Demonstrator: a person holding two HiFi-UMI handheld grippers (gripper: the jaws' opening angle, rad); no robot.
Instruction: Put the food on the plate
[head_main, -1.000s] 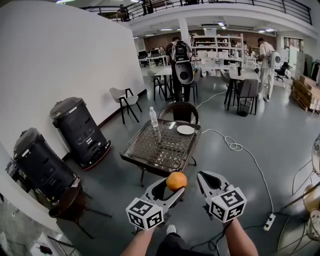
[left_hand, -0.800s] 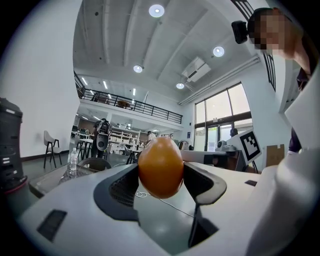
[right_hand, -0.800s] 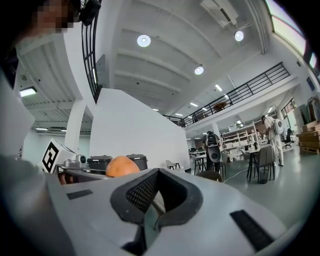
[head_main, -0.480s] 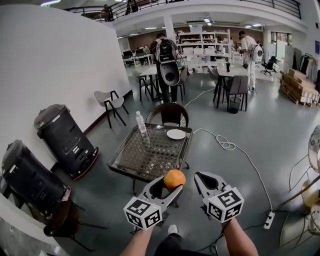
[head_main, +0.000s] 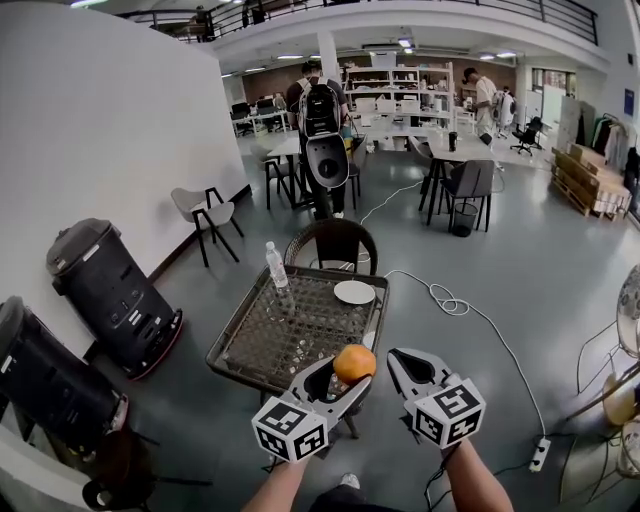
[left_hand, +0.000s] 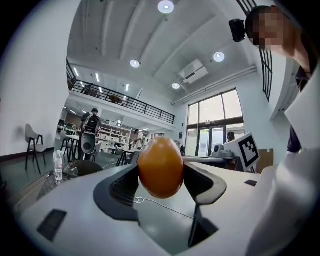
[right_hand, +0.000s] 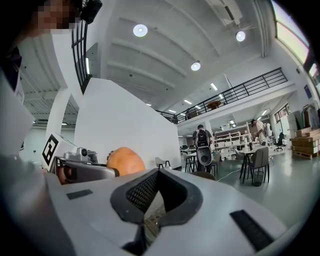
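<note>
An orange (head_main: 354, 363) is clamped between the jaws of my left gripper (head_main: 340, 378), held in the air near the front edge of a wire-mesh table (head_main: 262, 345). In the left gripper view the orange (left_hand: 160, 167) fills the gap between both pads. My right gripper (head_main: 412, 368) hovers just to the right of it, jaws shut with nothing between them; its own view shows the orange (right_hand: 125, 161) off to the left. A white plate (head_main: 354, 292) lies on the table's far right corner.
A water bottle (head_main: 275, 268) stands on the table's far left side. A dark wicker chair (head_main: 335, 243) sits behind the table. Two black drum-shaped machines (head_main: 110, 290) stand left by the wall. A white cable (head_main: 470, 312) runs over the floor at right. People stand among far desks.
The table and plate have come nearer and lower in the head view as the person walks forward. Both grippers keep their pose, and the orange stays held.
</note>
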